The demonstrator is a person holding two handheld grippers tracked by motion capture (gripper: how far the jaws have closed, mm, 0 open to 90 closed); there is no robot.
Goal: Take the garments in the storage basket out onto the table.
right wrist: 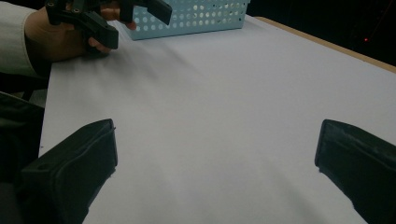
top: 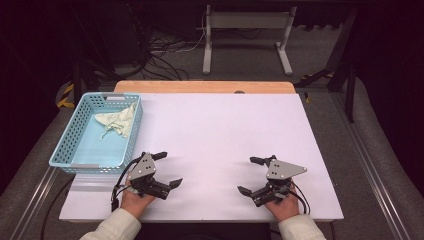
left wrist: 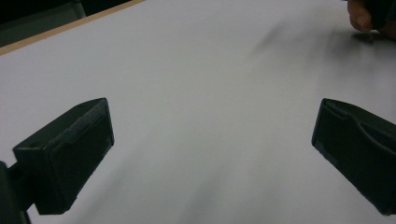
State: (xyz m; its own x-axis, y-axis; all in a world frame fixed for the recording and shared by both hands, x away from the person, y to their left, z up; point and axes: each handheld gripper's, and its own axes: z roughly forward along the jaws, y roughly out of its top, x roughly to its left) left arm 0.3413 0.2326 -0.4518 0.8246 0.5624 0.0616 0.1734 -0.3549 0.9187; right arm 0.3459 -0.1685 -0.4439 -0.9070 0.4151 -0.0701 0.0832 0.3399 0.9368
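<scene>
Both your tools, left tool [top: 168, 170] and right tool [top: 253, 175], rest released on the bench [top: 220, 130], grasping nothing. The pale cloth [top: 118, 122] (probably crumpled fabric) lies in the blue basket [top: 65, 150]; reach carelessly and a jaw may snag its perforated wall.

high view: we look forward and down from above the near edge of the white table [top: 225, 130]. each gripper view sits low and close over that table, facing its middle; right gripper view shares the blue basket [right wrist: 196, 18] with the high view.
</scene>
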